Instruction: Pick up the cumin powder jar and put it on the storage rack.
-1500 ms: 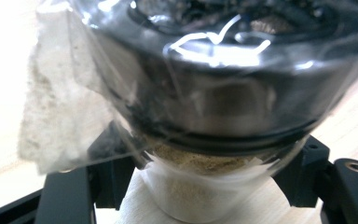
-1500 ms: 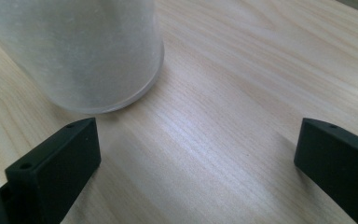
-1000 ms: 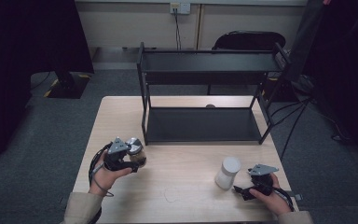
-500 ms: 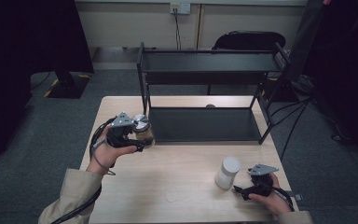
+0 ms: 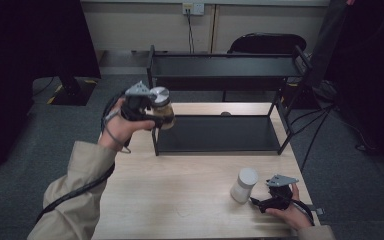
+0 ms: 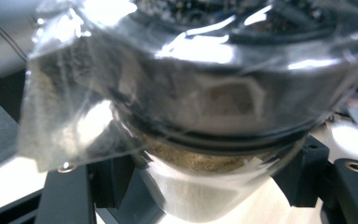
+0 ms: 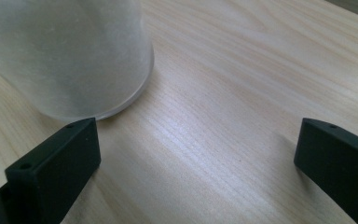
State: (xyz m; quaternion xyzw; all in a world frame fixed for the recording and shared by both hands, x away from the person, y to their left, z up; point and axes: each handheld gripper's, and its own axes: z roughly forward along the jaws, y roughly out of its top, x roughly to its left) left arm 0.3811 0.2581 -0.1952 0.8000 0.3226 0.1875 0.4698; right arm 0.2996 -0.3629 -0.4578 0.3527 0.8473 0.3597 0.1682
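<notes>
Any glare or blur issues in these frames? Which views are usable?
High view: dim room, dark corners, but the jar in the left gripper reads fine. Left gripper view: jar too close, soft focus, strong glare on its plastic wrap. Right gripper view: sharp on the table, white container slightly blurred.

A: State the container count.

B: Two. One spice jar [image 5: 162, 106] with a silver lid, and one white container [image 5: 243, 185].

A: Shelving units?

B: One black rack [image 5: 224, 111], with two shelf levels.

A: Tables?

B: One wooden table [image 5: 180, 195].

A: Handheld grippers?

B: Two: one left gripper [image 5: 147, 106] and one right gripper [image 5: 260, 202].

A: Chairs?

B: One chair [image 5: 266, 43].

A: Wall fittings?

B: One wall outlet [image 5: 193, 8].
</notes>
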